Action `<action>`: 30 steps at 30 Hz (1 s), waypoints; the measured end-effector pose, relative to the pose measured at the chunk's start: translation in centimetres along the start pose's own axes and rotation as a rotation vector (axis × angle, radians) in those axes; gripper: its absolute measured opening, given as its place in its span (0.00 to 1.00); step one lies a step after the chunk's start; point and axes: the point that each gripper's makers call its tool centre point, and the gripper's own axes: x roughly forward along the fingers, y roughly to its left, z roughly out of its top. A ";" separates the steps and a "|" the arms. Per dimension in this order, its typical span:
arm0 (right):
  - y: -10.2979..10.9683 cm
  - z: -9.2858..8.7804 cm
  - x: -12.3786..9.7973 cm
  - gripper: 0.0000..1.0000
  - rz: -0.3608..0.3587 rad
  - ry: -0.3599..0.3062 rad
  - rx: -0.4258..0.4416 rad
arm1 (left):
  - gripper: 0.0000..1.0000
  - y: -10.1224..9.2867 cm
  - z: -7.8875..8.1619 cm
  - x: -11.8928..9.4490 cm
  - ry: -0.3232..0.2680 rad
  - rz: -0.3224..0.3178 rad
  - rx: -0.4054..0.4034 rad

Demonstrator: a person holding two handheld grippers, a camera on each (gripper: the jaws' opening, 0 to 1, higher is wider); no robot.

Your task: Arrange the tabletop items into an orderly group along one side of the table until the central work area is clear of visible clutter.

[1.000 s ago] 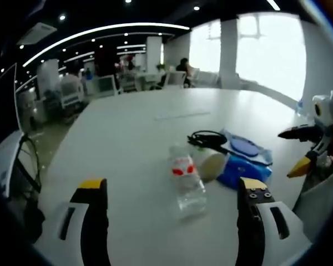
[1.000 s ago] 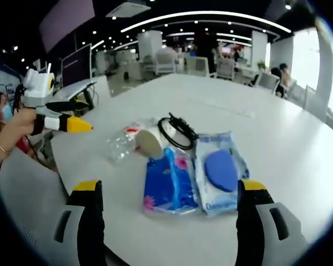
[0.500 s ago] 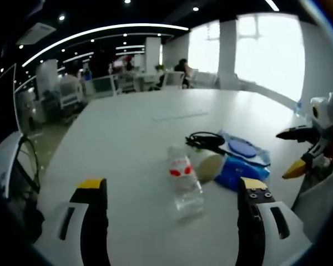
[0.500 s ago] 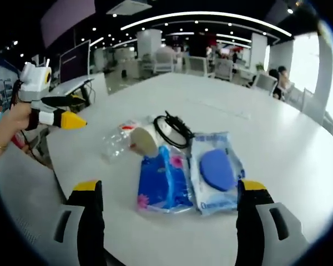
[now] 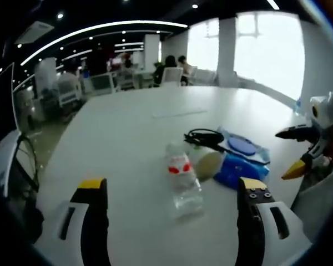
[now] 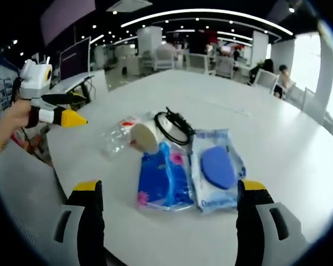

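Tabletop items sit clustered ahead of both your grippers on the white table, none of them held. Your right gripper has its jaws spread wide and empty; just beyond them, between the two jaws, lie a blue tissue pack and, touching its right side, a clear pouch with a blue oval pad. Further out from these, a cream-coloured roll rests on its side against the tissue pack's far end, with a coiled black cable just beside it to the right and a clear plastic bottle lying to its left. Your left gripper comes in at the left of this view, held in your hand, jaws apart. Your left gripper likewise shows wide, empty jaws; directly ahead between them lies the bottle, red-labelled, on its side. Right of it are the roll, the tissue pack, the pouch and the cable, all touching or close together. Your right gripper appears at the far right of this view, jaws parted, well apart from the cluster.
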 end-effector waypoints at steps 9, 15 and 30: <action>-0.4 -0.1 -0.1 1.00 -0.013 0.000 0.008 | 0.93 0.3 0.5 -0.1 -0.018 0.000 -0.050; -0.5 -0.3 0.0 1.00 -0.010 0.007 0.017 | 0.92 -0.6 0.8 0.1 -0.011 -0.022 -0.059; -1.1 -0.1 -0.3 1.00 -0.029 -0.008 0.045 | 0.86 -0.6 2.5 1.9 0.028 -0.025 0.012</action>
